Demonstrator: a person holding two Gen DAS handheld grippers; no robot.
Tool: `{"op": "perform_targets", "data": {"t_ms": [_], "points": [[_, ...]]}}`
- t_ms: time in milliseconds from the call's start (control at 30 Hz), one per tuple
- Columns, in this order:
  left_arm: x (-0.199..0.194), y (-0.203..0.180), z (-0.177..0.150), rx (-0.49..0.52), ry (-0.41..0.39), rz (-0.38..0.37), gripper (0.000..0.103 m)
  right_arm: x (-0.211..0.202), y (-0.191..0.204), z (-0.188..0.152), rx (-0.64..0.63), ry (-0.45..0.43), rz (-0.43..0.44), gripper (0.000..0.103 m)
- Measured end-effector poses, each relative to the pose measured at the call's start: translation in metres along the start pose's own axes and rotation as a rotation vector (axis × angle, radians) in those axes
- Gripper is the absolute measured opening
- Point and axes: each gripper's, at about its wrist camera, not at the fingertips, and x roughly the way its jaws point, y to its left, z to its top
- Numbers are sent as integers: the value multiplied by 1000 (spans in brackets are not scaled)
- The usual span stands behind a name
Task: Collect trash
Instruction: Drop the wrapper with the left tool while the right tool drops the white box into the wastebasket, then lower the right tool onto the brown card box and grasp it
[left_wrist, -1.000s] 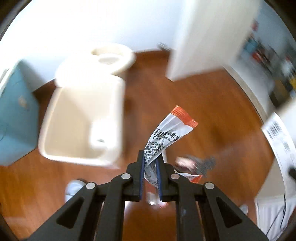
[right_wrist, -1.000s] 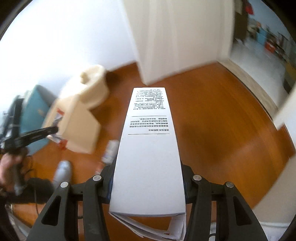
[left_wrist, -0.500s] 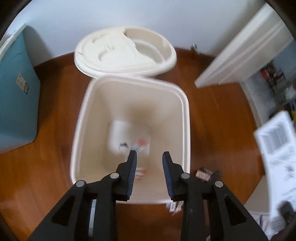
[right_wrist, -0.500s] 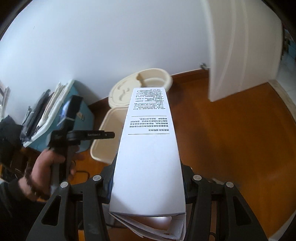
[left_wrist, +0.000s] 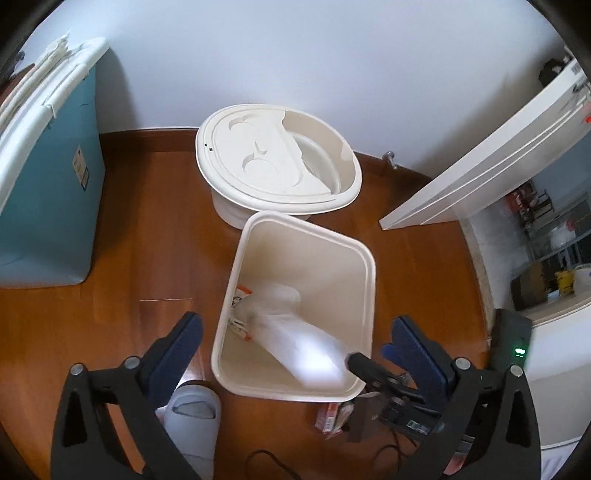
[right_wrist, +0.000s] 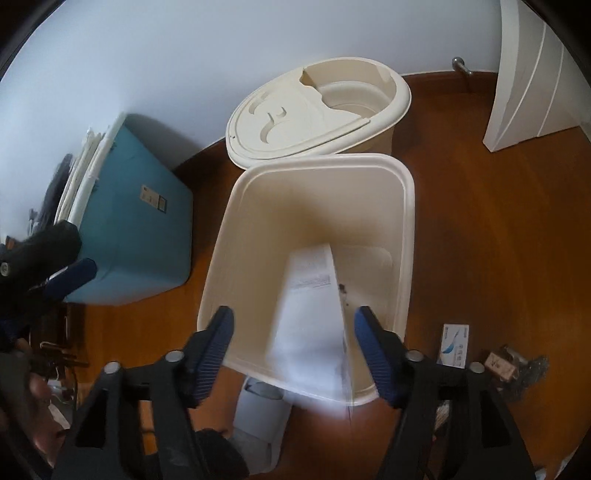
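The right claw (right_wrist: 291, 336) is spread wide and grips nothing; between and just beyond its blue-padded fingers (right_wrist: 216, 341) a white printed cardboard box (right_wrist: 314, 317) slants down into the cream rectangular plastic bin (right_wrist: 406, 206), its near end blurred past reading. The left claw (left_wrist: 295, 339) is likewise released, its fingers (left_wrist: 183, 339) splayed to either side of the same bin (left_wrist: 369, 280). Inside, below that claw, the box (left_wrist: 306, 350) shows as a bright smear, and beside it lies an orange-and-white crinkled wrapper (left_wrist: 242, 295), partly covered by the box.

Beyond the bin stands a round cream plastic tub with a moulded lid (left_wrist: 277, 166), touching or nearly touching the bin's far rim. The surface is a glossy red-brown wooden floor (left_wrist: 155, 221) meeting a pale wall. To the left sits a teal storage box with a white lid (left_wrist: 48, 177); to the right a white door (left_wrist: 480, 166) stands open.

Only the left view shows the wrapper and a grey slipper (left_wrist: 192, 410) near the bin. Only the right view shows a small white carton with blue print (right_wrist: 455, 345) on the floor to the right, with dark, indistinct scraps (right_wrist: 517, 365) past it.
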Motion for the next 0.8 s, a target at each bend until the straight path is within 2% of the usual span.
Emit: {"op": "perform_targets", "data": {"t_ms": [133,200,267,333,367,433,500,567,667,800], "points": [[14,-21,-18,101,47,52,103,-40,-15,-20,1,-28,14,78],[24,-39,-33,168,71,68,103,-70,-42,-46,40,-60,-12,93],[34,-64,-58,269,97,105,103,-87,-84,-81,62,-74,-109,99],[46,-91,-88,358,130,129,103,-87,-122,-119,75,-47,-202,99],[53,-103,-104,389,144,137,103,-79,-147,-142,89,-10,-266,99],[66,-124,-137,433,171,154,103,-64,-182,-176,108,30,-332,99],[81,-139,-166,460,187,159,103,-39,-216,-210,137,70,-330,96],[100,-149,-195,486,214,174,103,-15,-234,-231,137,99,-322,96],[131,-150,-229,502,263,218,103,17,-250,-246,120,139,-329,96],[161,-129,-243,392,308,248,103,56,-256,-247,89,160,-319,96]]}}
